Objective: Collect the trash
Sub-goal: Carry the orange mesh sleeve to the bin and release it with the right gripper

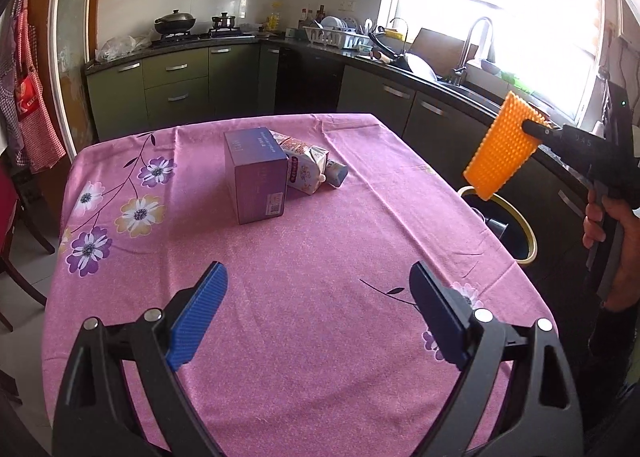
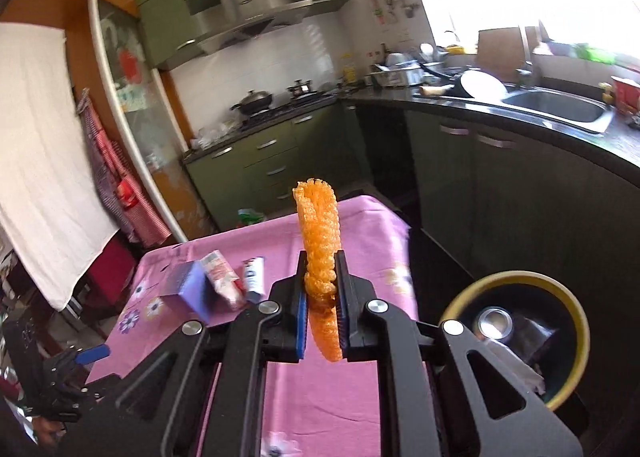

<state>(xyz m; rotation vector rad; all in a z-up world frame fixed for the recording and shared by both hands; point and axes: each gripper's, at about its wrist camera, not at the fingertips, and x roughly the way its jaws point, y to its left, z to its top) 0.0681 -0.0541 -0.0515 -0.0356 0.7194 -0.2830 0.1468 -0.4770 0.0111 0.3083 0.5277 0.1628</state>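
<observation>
My right gripper (image 2: 322,257) is shut on an orange bumpy foam sleeve (image 2: 318,225), which stands up between its blue pads. From the left wrist view the same foam sleeve (image 1: 502,149) hangs in the air past the table's right edge, above the yellow-rimmed bin (image 1: 520,225), pinched by the right gripper (image 1: 530,127). My left gripper (image 1: 316,285) stands open over the near part of the pink table (image 1: 320,237), nothing between its fingers. A purple box (image 1: 256,177), a crumpled carton (image 1: 306,171) and a small tube (image 1: 336,175) lie together mid-table.
The bin (image 2: 520,333) on the floor to the right of the table holds a can (image 2: 494,323) and paper. Dark green kitchen cabinets and a sink (image 2: 556,107) run behind and to the right. A chair (image 1: 16,241) stands at the table's left.
</observation>
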